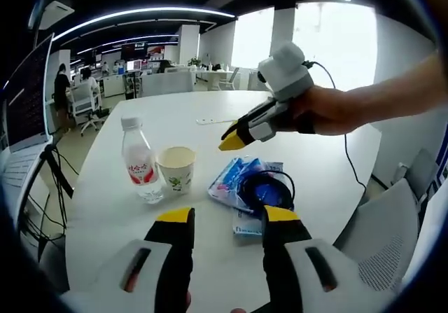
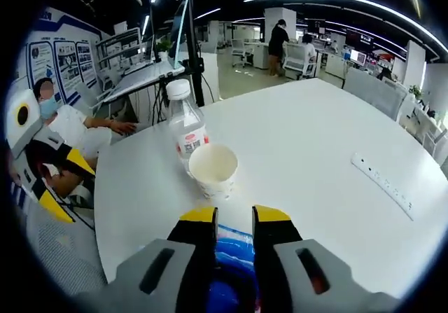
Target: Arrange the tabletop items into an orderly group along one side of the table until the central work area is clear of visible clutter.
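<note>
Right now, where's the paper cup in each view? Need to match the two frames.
Left gripper view: paper cup sits left of centre, above the left jaw, just right of the water bottle.
Right gripper view: paper cup sits near centre, above the jaws, in front of the water bottle.
Shared landmark: the water bottle beside the cup on the white table.

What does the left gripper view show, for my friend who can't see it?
A round white table holds a water bottle, a paper cup and a blue packet with a black cable coiled on it. The left tool waits open in front, while a hand holds the right tool above the packet.
</note>
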`<state>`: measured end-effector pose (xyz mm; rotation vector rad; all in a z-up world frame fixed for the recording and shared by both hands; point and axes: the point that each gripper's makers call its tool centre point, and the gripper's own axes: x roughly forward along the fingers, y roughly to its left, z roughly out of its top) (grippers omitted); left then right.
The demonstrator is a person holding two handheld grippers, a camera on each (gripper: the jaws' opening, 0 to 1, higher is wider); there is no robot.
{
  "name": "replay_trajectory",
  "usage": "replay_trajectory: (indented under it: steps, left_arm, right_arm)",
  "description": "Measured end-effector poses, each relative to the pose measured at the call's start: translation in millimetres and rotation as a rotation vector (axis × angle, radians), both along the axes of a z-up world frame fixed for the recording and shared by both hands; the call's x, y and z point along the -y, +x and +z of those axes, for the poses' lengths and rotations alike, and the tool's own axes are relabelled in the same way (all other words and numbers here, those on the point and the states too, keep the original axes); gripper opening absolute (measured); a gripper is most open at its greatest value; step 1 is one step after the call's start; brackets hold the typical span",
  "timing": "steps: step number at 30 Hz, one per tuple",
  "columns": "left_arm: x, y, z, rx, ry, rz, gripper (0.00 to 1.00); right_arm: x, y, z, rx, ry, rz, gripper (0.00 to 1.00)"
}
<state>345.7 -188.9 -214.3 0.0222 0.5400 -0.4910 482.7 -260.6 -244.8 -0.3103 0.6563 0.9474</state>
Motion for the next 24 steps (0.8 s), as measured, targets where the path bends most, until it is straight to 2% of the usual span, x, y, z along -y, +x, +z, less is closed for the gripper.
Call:
replay_trajectory:
  steps: [13,19,24]
  left_arm:
    - [-3.3,8.8,1.0,-0.008,-0.005,0.004,0.37]
    - [0.9,10.3,3.1,-0.008,0.002,-0.006,0.37]
    - [3.0,12.6,2.3,-0.01,0.004,-0.008,0.38]
  right_arm:
    - [59.6,-12.6,-0.8,-0.011,0.003,-0.111,0.17]
    - [85.4,-23.0,-10.6,-0.033,0.0,-0.153,0.17]
    - [97.7,-29.5,-17.6,-0.05,0.005,-0.178,0.17]
